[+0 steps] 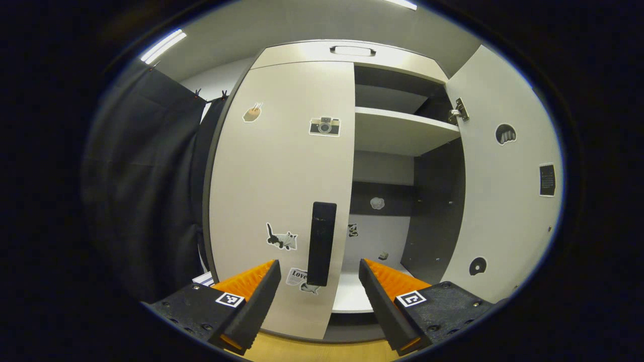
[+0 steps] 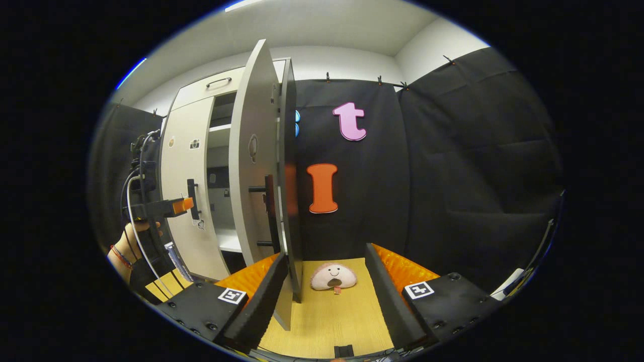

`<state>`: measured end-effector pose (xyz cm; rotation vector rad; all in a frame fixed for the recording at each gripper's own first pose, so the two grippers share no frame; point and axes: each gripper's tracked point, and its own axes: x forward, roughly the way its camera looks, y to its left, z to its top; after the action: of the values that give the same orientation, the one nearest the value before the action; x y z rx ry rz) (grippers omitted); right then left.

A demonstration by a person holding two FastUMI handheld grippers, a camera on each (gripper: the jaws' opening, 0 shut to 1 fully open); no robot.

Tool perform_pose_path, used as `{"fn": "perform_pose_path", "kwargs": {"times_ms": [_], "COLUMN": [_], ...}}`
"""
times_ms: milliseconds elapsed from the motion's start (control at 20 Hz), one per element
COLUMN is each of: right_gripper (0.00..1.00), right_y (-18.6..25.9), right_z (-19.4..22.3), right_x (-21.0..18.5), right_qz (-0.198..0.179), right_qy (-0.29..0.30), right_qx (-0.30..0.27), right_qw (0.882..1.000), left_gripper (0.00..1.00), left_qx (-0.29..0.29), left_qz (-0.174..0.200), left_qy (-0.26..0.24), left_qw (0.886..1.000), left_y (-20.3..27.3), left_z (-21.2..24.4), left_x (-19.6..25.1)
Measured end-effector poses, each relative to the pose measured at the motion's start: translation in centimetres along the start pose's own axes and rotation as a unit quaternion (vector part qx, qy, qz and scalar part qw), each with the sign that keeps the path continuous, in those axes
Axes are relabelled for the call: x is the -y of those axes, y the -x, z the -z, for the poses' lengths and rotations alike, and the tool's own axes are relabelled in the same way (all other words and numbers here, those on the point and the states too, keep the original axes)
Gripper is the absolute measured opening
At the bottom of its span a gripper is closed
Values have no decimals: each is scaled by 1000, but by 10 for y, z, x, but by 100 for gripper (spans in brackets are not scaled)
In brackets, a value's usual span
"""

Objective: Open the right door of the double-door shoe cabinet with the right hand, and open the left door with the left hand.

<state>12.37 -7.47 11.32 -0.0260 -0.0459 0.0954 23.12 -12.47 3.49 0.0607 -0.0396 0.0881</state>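
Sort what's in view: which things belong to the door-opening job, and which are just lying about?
Job:
right door, already open
left door, closed
left handle
left gripper, open before that handle
right gripper, open

Lying about:
plush toy on the floor
stickers on the doors
top drawer

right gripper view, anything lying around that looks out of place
Yes: a small round plush toy with a smiling face lies on the light wooden floor beside the open white cabinet door, an odd spot for it.
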Motion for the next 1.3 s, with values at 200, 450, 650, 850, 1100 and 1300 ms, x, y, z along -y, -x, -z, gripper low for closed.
{"fn": "perform_pose_path", "kwargs": {"times_ms": [200, 450, 650, 850, 1100, 1300], "right_gripper": [94, 99, 99, 99, 94, 94], "right_y": [-2, -5, -3, 3, 16, 30], "right_z": [7, 13, 18, 16, 14, 14], "right_x": [3, 5, 4, 2, 5, 8], "right_qz": [9, 24, 34, 48, 66, 72], "right_qy": [-2, -4, -4, 7, 7, 10], "right_qx": [-11, -19, -25, -21, -15, -11], "right_qw": [1000, 1000, 999, 999, 998, 997], "left_gripper": [94, 90, 47, 29, 16, 14], "left_qx": [-20, -27, -19, -22, -31, -37], "left_qz": [-10, 9, 30, 33, 59, 70], "left_qy": [-29, -32, -22, -20, -28, -16], "left_qw": [999, 999, 999, 999, 997, 997], "left_y": [-40, -65, -68, -66, -58, -54], "left_z": [14, 22, 19, 21, 23, 23], "left_x": [-9, -2, 5, 6, 4, -1]}}
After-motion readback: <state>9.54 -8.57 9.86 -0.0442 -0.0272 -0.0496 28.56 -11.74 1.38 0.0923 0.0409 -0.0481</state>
